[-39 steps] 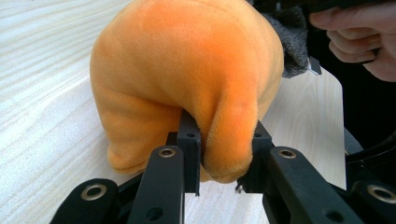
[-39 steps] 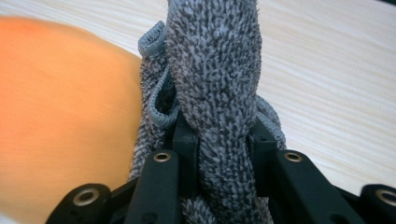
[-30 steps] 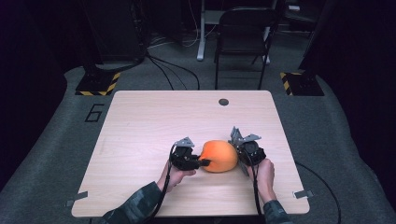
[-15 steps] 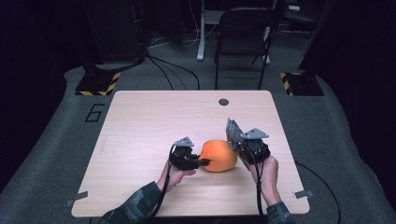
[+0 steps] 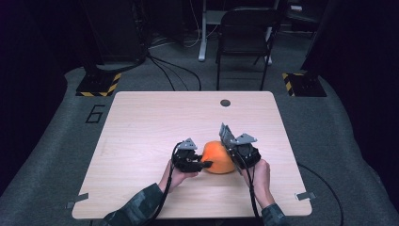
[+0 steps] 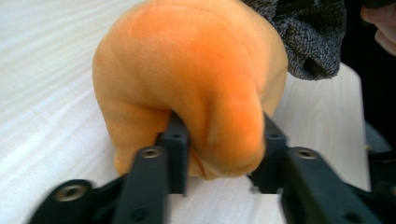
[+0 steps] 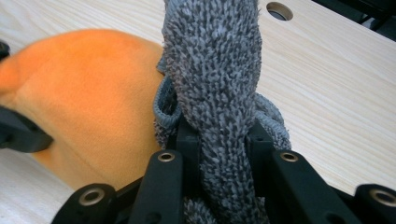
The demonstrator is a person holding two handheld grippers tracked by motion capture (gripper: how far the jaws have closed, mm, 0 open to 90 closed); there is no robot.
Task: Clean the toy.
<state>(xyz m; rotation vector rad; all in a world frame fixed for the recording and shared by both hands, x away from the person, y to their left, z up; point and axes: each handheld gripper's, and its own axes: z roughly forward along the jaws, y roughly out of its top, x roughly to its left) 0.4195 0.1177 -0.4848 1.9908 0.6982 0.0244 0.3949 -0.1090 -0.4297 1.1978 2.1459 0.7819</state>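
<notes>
Grey cloth (image 7: 212, 70) cut off, orange plush (image 6: 187, 79) half-hidden

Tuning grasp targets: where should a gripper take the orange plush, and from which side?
Pinch a bulging fold at its table-level end, coming in low from the side, as the left gripper does: the orange plush is round and soft, too wide to span whole. The right gripper clamps the grey cloth.

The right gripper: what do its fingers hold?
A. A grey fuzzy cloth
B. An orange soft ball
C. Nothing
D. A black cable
A. In the right gripper view, the right gripper has its fingers pressed on both sides of a grey fuzzy cloth; the orange soft thing lies beside it.
</notes>
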